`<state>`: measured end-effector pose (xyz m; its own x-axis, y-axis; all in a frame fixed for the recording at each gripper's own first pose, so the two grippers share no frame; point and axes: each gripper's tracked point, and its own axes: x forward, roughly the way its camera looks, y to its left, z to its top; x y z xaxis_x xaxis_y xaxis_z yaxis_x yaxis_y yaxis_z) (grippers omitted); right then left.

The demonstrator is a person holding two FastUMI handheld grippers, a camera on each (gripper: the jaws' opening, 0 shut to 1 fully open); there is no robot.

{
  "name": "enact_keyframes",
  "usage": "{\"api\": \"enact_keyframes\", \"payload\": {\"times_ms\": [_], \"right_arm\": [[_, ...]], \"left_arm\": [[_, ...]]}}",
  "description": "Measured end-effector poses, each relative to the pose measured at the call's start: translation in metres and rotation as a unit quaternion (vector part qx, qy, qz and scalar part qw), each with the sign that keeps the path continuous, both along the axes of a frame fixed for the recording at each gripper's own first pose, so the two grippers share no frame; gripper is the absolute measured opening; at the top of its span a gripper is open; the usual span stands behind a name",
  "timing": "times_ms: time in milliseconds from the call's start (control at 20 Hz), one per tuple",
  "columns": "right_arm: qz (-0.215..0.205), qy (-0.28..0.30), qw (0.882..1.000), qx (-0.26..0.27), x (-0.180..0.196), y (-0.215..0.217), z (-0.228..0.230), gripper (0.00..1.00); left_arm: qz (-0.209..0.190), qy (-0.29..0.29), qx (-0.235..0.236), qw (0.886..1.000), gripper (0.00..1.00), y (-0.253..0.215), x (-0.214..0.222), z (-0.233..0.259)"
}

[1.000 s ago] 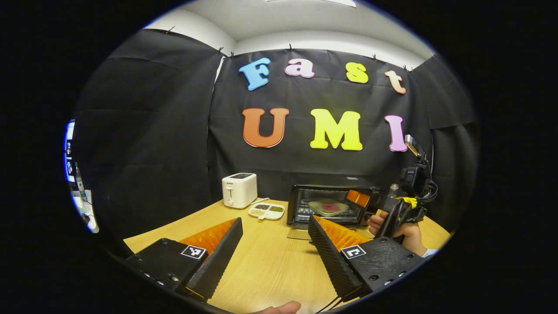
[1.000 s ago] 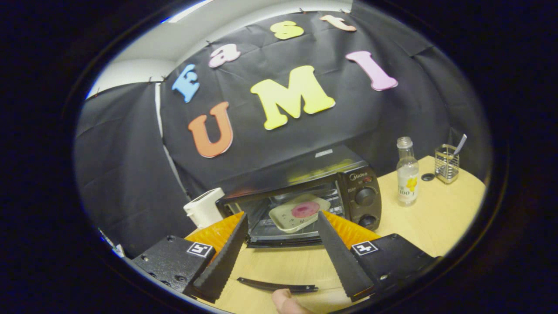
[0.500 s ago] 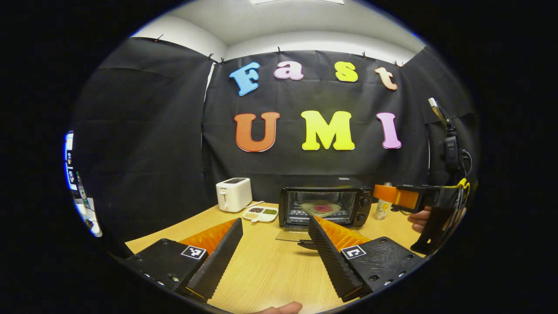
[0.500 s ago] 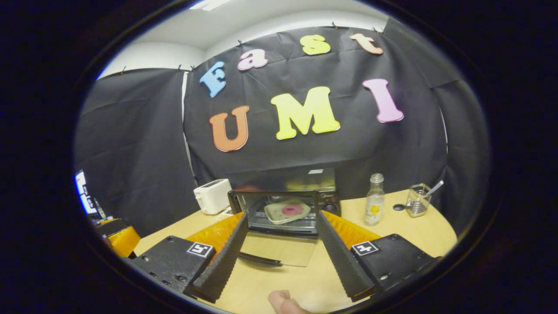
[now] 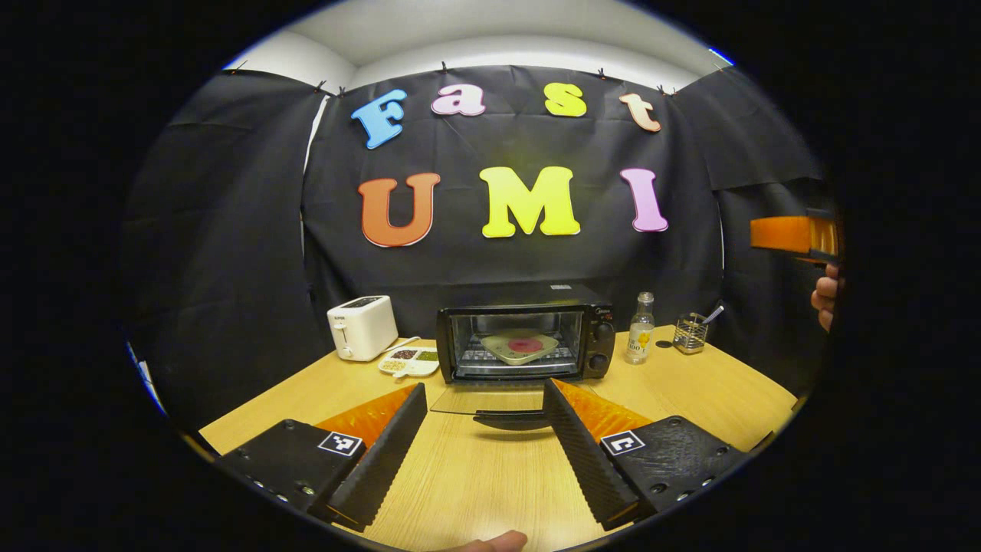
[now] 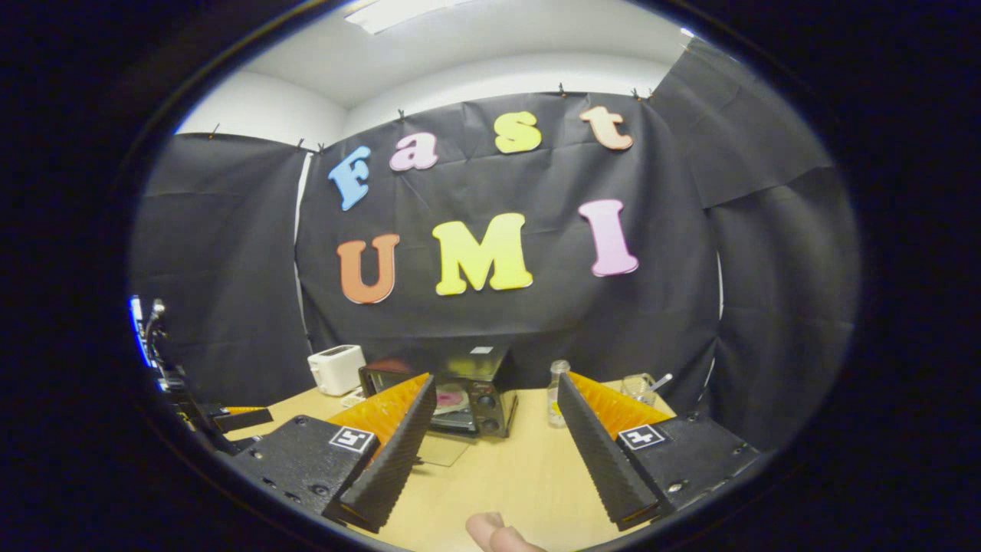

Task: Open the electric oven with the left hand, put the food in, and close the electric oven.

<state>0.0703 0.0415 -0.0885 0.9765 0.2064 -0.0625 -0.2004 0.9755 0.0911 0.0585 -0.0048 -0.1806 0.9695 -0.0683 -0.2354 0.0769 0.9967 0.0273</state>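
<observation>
Oven (image 5: 525, 342) sits mid-worktop (image 5: 475, 475) against the black wall, door (image 5: 490, 400) dropped flat toward the camera, handle (image 5: 510, 418) at its front edge. Food (image 5: 523, 345) is inside on the rack: pale plate (image 5: 502, 351) with a pink round on top. Two knobs on the oven's right panel.

Left gripper (image 5: 481, 441): jaws spread wide, nothing between them, hovering over bare worktop just short of the door handle, not touching it. A fingertip shows at the bottom edge of the left gripper view.

Right gripper (image 6: 498, 448): jaws also wide apart and empty, held well back from the oven (image 6: 460, 399) and above the worktop (image 6: 521, 479) (in the right gripper view the oven sits behind its left finger, door down). In the left gripper view it shows at far right, up high, as an orange finger (image 5: 789, 234) with a hand (image 5: 826, 295) below it.

Other stuff on the worktop: white toaster (image 5: 362, 327) left of the oven, a divided snack dish (image 5: 410, 362) between toaster and oven, a clear bottle (image 5: 638, 339) just right of the oven, then a wire holder (image 5: 690, 333) with a utensil in it, a small dark cap between the two.
</observation>
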Motion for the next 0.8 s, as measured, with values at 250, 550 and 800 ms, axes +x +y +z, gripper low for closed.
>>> {"api": "enact_keyframes", "payload": {"times_ms": [250,550,800], "right_arm": [[-0.025,-0.019,0.999,-0.017,-0.035,-0.028,0.026,0.96],[-0.034,-0.040,0.998,-0.021,-0.058,-0.040,0.036,0.96],[-0.036,-0.040,0.998,-0.014,-0.062,-0.043,0.034,1.00]], "left_arm": [[-0.052,0.070,-0.016,0.996,0.97,-0.032,0.032,-0.050],[-0.057,0.160,0.003,0.985,0.97,-0.033,0.056,-0.121],[-0.064,0.196,0.010,0.978,0.97,-0.040,0.069,-0.153]]}}
